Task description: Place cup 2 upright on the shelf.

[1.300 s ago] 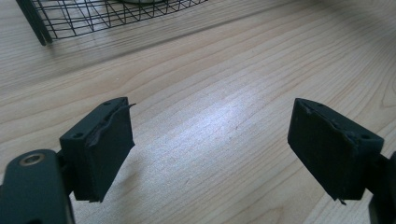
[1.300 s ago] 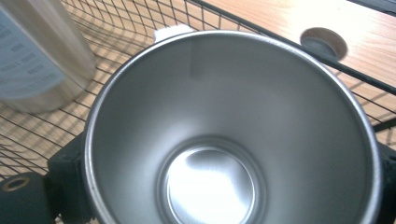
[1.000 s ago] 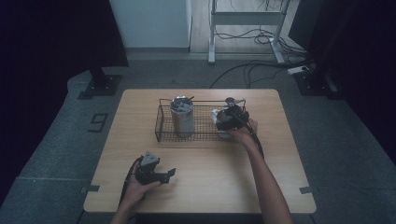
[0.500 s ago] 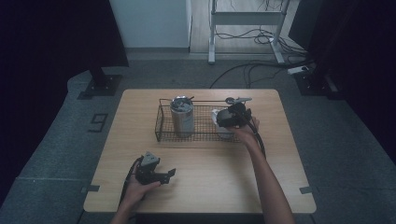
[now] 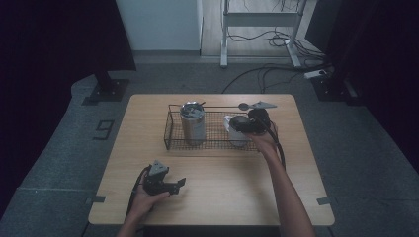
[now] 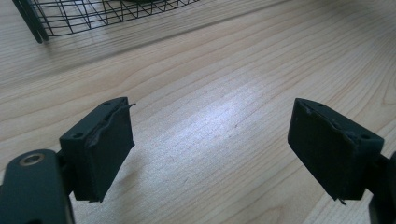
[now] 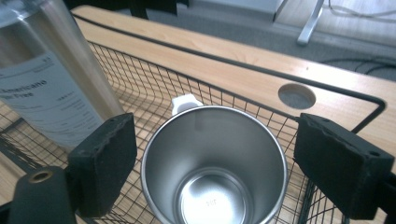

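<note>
Grasp step inside black wire basket [image 5: 170,129]: right tongs [image 7: 215,154] just closing around round stainless-steel cup [image 7: 212,186] at basket's right end, pads not yet pressing. Left tongs [image 6: 210,140] open, empty, before basket. Next: firm squeeze, vertical lift over basket wall.

The pale wooden rectangular surface [image 5: 217,197] stands on grey floor. Directly on it sits a black wire basket [image 5: 216,144], set toward the far edge. Beyond the basket's far right corner a round hole [image 5: 243,105] pierces the surface. The left claw [image 5: 179,184] rests on the surface, near of the basket's left end.
</note>
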Tool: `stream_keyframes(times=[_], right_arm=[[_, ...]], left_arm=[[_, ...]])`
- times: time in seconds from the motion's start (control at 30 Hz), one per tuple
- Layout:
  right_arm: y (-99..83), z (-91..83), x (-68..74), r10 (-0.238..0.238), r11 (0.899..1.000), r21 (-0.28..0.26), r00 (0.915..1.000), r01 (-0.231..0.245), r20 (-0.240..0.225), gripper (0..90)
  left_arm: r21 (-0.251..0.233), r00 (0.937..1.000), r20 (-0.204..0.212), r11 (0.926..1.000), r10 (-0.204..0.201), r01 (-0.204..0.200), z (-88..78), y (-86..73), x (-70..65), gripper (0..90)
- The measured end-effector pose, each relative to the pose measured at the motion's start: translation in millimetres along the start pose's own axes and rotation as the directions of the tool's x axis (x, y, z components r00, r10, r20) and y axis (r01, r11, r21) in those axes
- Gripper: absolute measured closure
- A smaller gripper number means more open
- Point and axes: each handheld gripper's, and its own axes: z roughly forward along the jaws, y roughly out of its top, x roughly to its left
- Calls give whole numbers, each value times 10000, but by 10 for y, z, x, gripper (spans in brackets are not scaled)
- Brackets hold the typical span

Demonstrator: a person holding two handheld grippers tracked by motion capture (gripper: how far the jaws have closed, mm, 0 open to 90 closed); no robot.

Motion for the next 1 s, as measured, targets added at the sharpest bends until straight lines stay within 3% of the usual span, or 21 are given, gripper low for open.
stream_keyframes(times=[0.23,0.63,1.0], right_arm=[[-82,-159,-15,22,9996,-288,9998,-28,-214,156],[-251,-436,45,-205,9984,-551,9949,151,-988,181],[-528,-688,78,-251,9965,-828,9909,142,-1320,192]], left_arm=[[21,10000,-12,10000,14,-14,12,-3,-9,144],[75,10000,-23,10000,54,-54,23,-12,-25,144],[86,10000,-45,10000,46,-46,22,-14,-28,144]])
